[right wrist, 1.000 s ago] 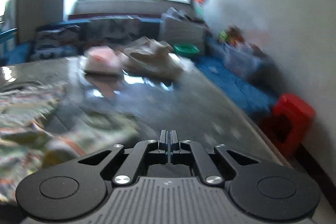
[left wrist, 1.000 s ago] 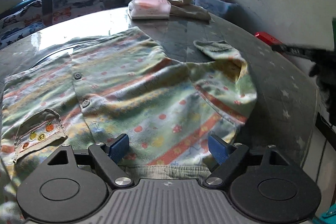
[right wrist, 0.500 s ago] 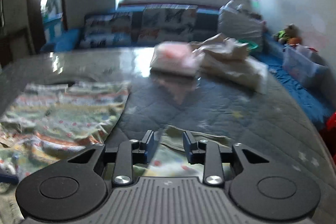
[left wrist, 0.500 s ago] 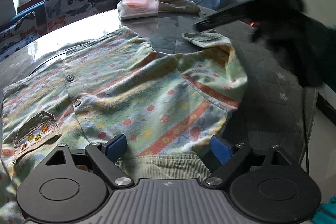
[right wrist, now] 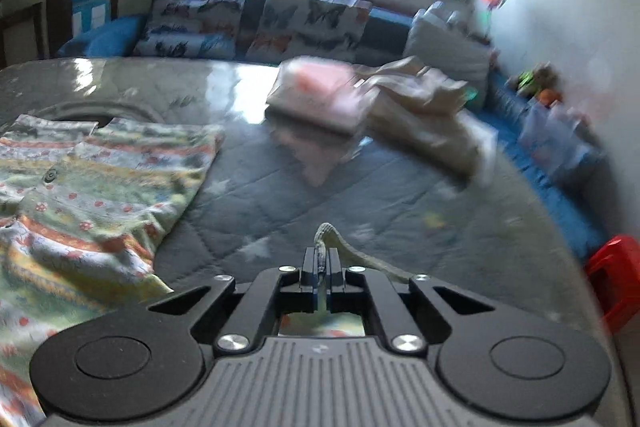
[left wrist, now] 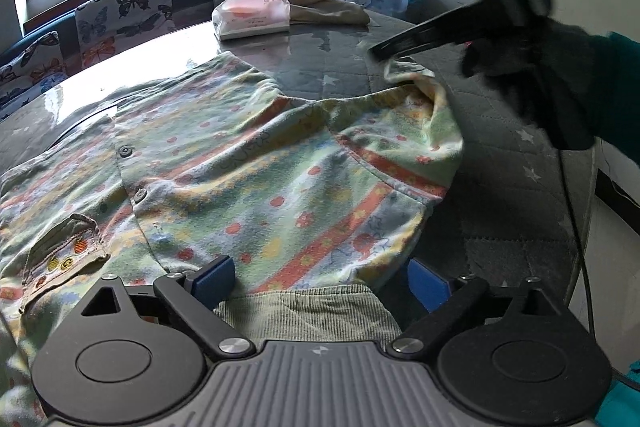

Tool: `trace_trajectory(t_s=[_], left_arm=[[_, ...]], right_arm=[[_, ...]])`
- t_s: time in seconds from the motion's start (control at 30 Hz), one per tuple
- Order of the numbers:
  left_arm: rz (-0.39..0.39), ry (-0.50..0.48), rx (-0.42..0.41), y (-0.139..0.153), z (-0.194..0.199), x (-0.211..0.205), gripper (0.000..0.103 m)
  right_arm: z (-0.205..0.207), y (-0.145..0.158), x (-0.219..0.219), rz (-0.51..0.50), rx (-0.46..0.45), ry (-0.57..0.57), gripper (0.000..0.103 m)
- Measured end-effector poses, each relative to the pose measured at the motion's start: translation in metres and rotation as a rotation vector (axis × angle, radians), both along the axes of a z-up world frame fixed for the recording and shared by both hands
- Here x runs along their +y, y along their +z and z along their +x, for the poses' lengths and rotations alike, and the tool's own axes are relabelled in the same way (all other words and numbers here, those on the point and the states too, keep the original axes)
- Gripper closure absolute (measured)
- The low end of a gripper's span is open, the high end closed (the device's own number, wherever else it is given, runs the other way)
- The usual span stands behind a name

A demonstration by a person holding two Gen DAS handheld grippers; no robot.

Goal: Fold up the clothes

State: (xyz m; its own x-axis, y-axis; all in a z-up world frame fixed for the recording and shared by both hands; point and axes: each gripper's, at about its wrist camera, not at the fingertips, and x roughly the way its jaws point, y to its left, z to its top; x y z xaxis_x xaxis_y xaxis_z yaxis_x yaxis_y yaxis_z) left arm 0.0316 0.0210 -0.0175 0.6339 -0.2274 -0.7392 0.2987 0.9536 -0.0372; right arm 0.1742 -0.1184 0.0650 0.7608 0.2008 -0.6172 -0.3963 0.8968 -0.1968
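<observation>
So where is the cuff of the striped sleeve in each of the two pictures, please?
Left wrist view: the sleeve cuff is at upper right, pinched by the right tool.
Right wrist view: the cuff is at lower centre, sticking out between the shut fingers of the right tool.
Shared landmark: the pink folded package on the far side of the table.

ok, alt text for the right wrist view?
The right hand-held gripper is shut on the cuff of a striped, patterned child's shirt spread on a quilted grey table. Behind lie a pink packet and beige clothes.
</observation>
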Motion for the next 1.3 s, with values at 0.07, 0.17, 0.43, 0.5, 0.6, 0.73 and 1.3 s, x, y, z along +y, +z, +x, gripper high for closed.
trace_trajectory(t_s=[0.07,0.17,0.43,0.5,0.6,0.73,1.3], left_arm=[[-0.003,-0.003,-0.001,0.0,0.0,0.0,0.007],[-0.003,-0.009,-0.003,-0.001,-0.001,0.001,0.007],[0.001,-0.034,-0.004,-0.001,-0.001,0.002,0.006],[0.005,-0.033,-0.002,-0.001,-0.001,0.002,0.006],[0.012,-0.032,0.0,-0.001,-0.001,0.0,0.006],[0.01,-0.029,0.003,-0.001,-0.002,0.001,0.006],[-0.017,-0.049,-0.009,0.0,-0.01,0.005,0.006]], right_arm=[[-0.017,0.011,-0.024,0.022,-0.051,-0.053,0.101],[-0.038,0.02,-0.06,0.06,-0.09,-0.155,0.101],[-0.063,-0.008,-0.133,0.022,-0.021,-0.409,0.092],[-0.063,-0.005,-0.134,0.074,-0.016,-0.394,0.09],[-0.057,0.001,-0.124,0.157,0.001,-0.301,0.077],[-0.032,-0.009,-0.102,0.238,0.077,-0.204,0.067],[0.013,-0.018,-0.078,0.176,0.047,-0.166,0.054]])
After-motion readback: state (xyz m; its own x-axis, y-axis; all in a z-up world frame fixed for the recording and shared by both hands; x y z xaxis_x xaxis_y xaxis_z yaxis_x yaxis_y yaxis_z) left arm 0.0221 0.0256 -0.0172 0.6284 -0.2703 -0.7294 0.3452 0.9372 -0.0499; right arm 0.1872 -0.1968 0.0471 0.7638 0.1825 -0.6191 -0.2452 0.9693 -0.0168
